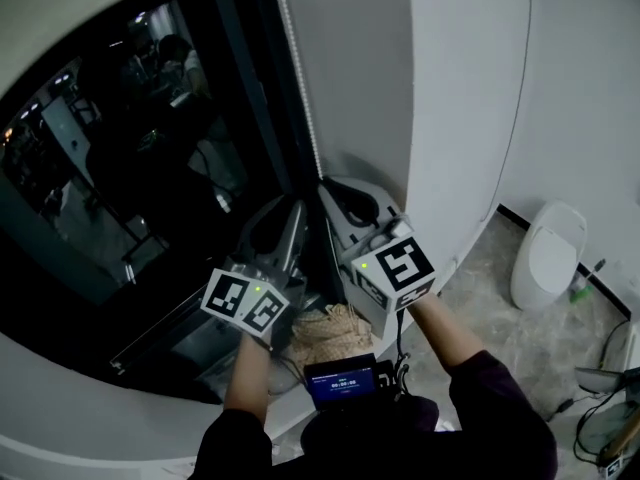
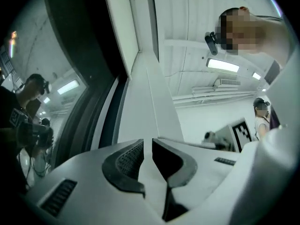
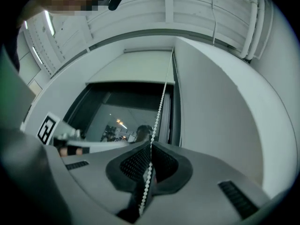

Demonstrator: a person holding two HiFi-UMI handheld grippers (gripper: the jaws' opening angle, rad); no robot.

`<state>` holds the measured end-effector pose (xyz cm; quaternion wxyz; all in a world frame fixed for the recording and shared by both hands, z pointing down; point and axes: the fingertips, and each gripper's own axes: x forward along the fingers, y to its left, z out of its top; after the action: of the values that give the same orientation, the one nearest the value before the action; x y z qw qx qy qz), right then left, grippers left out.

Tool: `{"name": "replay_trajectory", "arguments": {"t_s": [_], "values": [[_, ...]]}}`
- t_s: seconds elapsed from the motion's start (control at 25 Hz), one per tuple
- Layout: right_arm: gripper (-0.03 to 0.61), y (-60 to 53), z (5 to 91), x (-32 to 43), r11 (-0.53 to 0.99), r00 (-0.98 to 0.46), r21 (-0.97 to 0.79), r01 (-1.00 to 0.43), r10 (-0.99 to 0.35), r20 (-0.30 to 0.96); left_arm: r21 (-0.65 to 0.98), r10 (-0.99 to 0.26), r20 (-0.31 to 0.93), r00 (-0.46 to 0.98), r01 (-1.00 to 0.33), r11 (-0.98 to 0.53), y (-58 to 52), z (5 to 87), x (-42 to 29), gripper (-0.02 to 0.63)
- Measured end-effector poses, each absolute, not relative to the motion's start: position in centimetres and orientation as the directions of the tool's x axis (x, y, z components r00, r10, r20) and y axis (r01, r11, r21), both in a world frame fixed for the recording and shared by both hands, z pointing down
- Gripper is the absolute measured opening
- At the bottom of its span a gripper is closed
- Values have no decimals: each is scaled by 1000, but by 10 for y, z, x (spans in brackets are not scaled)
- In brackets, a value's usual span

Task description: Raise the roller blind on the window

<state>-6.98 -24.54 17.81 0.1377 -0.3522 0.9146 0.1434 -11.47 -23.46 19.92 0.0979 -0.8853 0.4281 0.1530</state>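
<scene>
A white bead chain (image 1: 298,78) hangs down the right side of the dark window (image 1: 150,148). My right gripper (image 1: 324,184) points up at the chain's lower end. In the right gripper view that gripper (image 3: 150,161) is shut on the bead chain (image 3: 161,97), which runs straight up to the roller blind (image 3: 136,67) rolled partway up at the window's top. My left gripper (image 1: 297,208) is just left of and below the right one. In its own view the left gripper (image 2: 147,146) is shut, and I see nothing between its pads.
A white wall pier (image 1: 460,98) stands right of the window. A white rounded bin (image 1: 548,253) and cables (image 1: 600,368) are on the floor at the right. A small lit screen (image 1: 340,380) hangs at the person's chest, above a woven object (image 1: 330,333).
</scene>
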Motion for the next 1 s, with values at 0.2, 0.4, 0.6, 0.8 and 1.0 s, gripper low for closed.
{"name": "replay_trajectory", "arguments": {"t_s": [0.2,0.4,0.6,0.8,1.0], "values": [[15,-245,260,-82,744,-752,135,-654,-622,-216,-105,-677,-400,618,-765,-635,-233,153,-95,15],[15,-238,299,-87,769,-769,83,-634,-616,-170,-124,-679,-388,624,-765,-632,-242,142,-81,15],[15,-236,300,-81,765,-765,80,-639,-620,-175,-142,-690,-397,605,-783,-605,-242,142,-81,9],[15,-237,296,-78,761,-760,81,-643,-622,-188,-144,-675,-404,618,-771,-620,-237,137,-80,8],[15,-234,296,-80,770,-765,68,-634,-612,-199,-142,-698,-421,579,-802,-580,-240,127,-85,14]]}}
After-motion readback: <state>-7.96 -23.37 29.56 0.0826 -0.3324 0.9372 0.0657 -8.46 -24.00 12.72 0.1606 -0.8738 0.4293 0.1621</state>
